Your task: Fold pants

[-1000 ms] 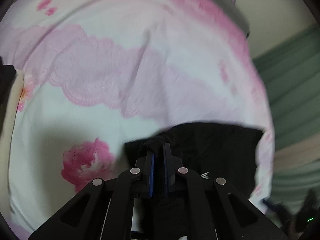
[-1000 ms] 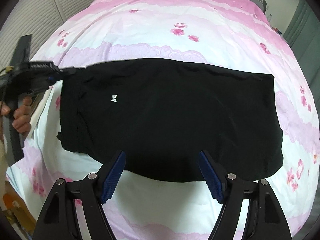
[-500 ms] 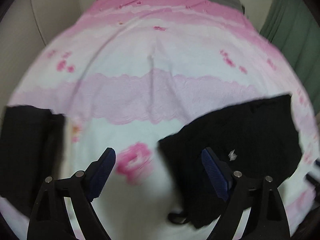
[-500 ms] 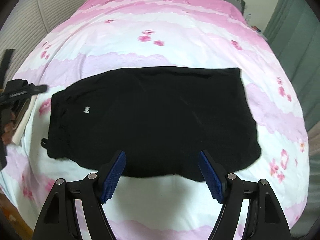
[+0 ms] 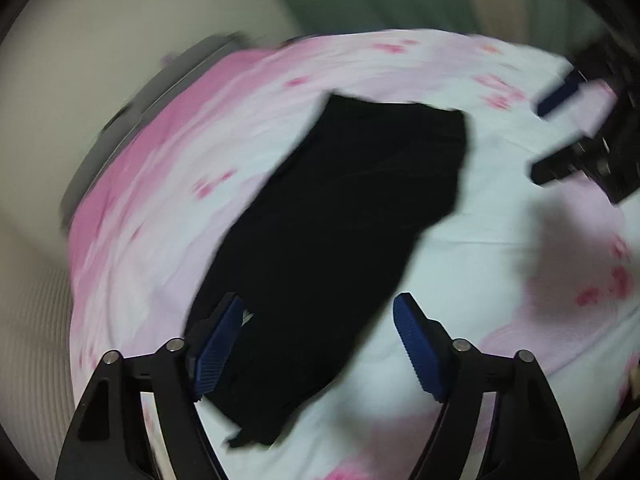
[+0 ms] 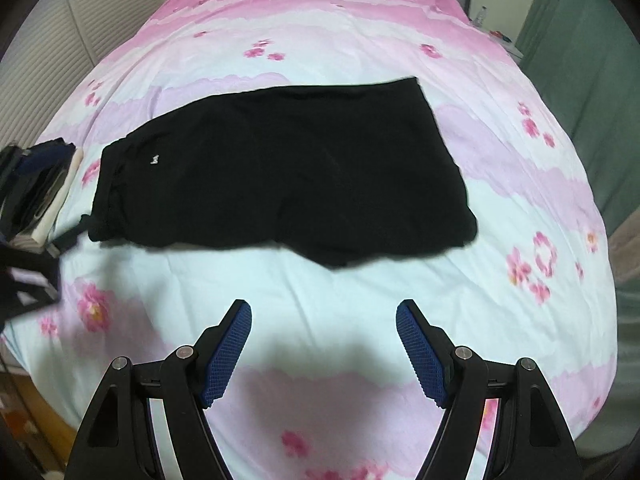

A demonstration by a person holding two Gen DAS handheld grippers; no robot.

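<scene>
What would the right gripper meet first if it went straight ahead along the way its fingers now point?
Probably the floral bedsheet, bare below the open right gripper; the black pants lie farther on. Depth is uncertain.

Black pants (image 6: 288, 168) lie folded flat across the floral bedspread (image 6: 360, 300).

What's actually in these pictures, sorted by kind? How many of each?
Black pants, lying flat: 1
Pink floral bedspread beneath them: 1
Handheld grippers, both open: 2, the left gripper and the right gripper
Green curtain beside the bed: 1
Total: 5
</scene>
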